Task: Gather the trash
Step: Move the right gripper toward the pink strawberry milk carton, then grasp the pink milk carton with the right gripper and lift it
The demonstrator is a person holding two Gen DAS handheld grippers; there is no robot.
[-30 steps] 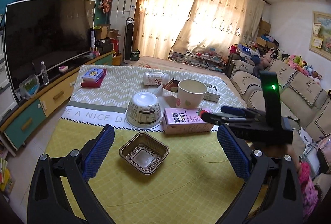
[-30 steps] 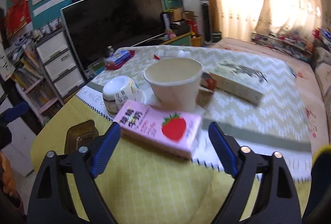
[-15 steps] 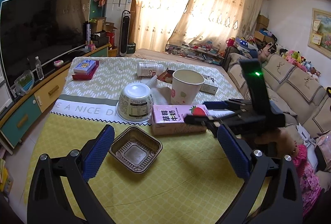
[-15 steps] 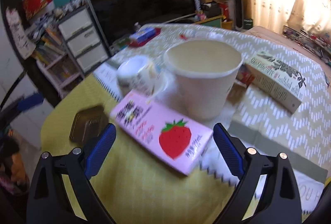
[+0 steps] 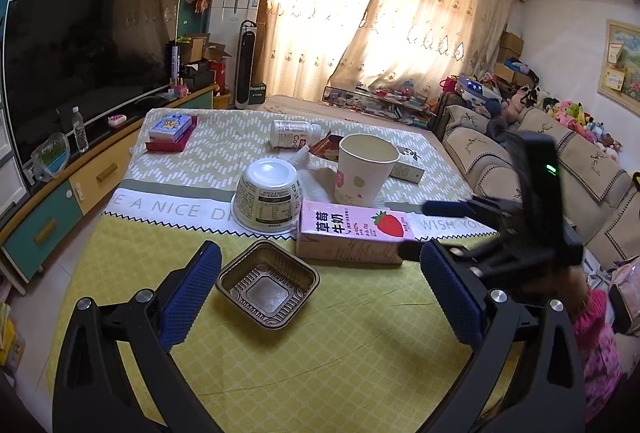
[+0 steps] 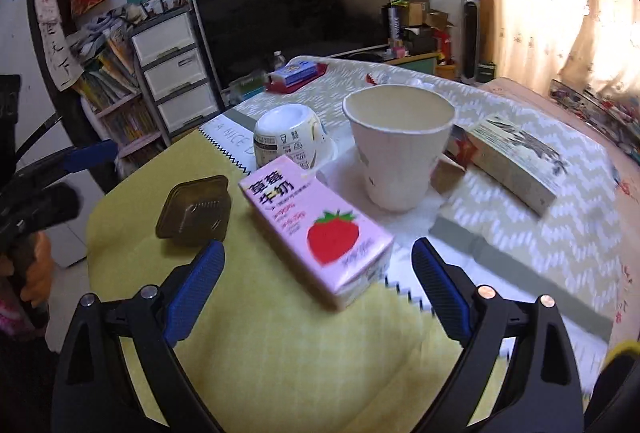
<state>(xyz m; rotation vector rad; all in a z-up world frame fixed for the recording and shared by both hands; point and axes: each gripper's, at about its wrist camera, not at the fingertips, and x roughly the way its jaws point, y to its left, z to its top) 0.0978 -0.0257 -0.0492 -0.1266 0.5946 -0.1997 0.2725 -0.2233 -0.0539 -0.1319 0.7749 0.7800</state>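
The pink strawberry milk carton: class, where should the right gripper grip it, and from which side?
Grip the pink strawberry milk carton across its narrow width, coming from the strawberry end. It lies flat, and that end already points between the open right gripper fingers.

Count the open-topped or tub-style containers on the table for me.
3: a paper cup standing upright mid-table, a white tub upside down to its left, and a brown foil tray on the yellow cloth nearest the left gripper. More could sit hidden behind them.

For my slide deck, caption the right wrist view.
Open right gripper approaches a pink strawberry milk carton lying beside a paper cup.
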